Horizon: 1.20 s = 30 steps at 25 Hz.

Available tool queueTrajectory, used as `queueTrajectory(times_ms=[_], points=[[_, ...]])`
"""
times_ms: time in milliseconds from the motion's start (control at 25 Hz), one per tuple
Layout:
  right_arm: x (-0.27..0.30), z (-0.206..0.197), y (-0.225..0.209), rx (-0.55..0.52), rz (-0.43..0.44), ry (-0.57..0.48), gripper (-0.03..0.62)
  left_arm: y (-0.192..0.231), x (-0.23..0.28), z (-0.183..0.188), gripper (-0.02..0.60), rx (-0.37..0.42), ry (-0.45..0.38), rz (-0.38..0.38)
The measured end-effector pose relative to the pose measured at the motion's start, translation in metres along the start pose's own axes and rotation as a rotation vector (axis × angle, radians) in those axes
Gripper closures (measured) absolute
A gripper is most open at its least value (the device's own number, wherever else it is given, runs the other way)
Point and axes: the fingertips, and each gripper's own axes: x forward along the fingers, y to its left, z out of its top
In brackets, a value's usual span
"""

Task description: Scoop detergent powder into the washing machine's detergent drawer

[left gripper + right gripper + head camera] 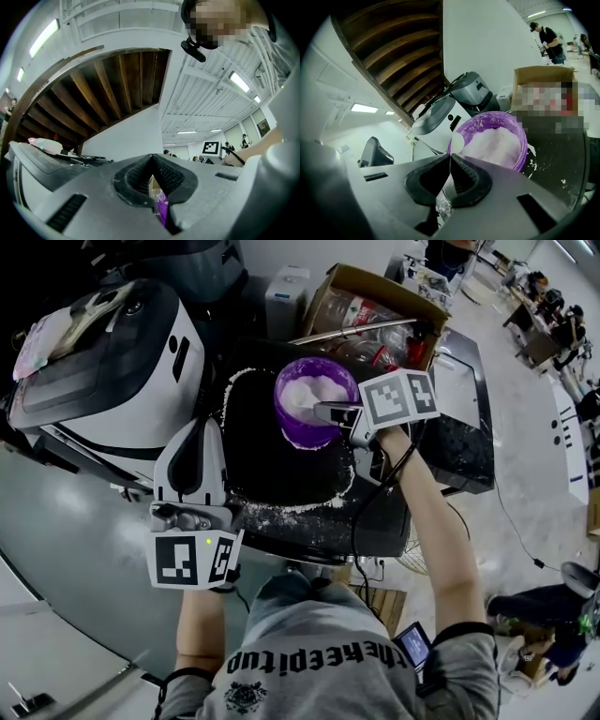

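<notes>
A purple bowl (316,401) heaped with white detergent powder (497,143) stands on a black tabletop (272,465). My right gripper (321,412) reaches over the bowl's near rim and is shut on the thin handle of a white scoop (457,143), whose round end sits at the bowl's left rim. My left gripper (199,434) hovers at the table's left edge, beside the white washing machine (112,362), with its jaws closed and nothing between them. In the left gripper view, the left gripper (152,176) shows only a sliver of purple past the pads. The detergent drawer is not visible.
Spilled powder (281,507) rings the black tabletop. A cardboard box (375,310) holding plastic bottles stands behind the bowl. A white bin (286,296) sits at the back. A cable (375,493) hangs from my right gripper. People work at tables at the far right.
</notes>
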Motion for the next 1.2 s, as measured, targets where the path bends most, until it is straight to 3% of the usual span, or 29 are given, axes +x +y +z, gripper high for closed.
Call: queueTrajectory(times_ms=[360,720,1200], points=[[0.002,-0.008,0.022,0.025,0.089,-0.031,0.588,0.015,-0.031,0.011,0.578,0.029,-0.002,0.072],[0.023,-0.023,0.063,0.012,0.206,-0.012,0.588,0.036,-0.063,0.02,0.578,0.056,0.0,0.17],[0.061,-0.064,0.107,-0.033,0.299,0.048,0.586,0.058,-0.108,0.024,0.578,0.086,0.025,0.282]])
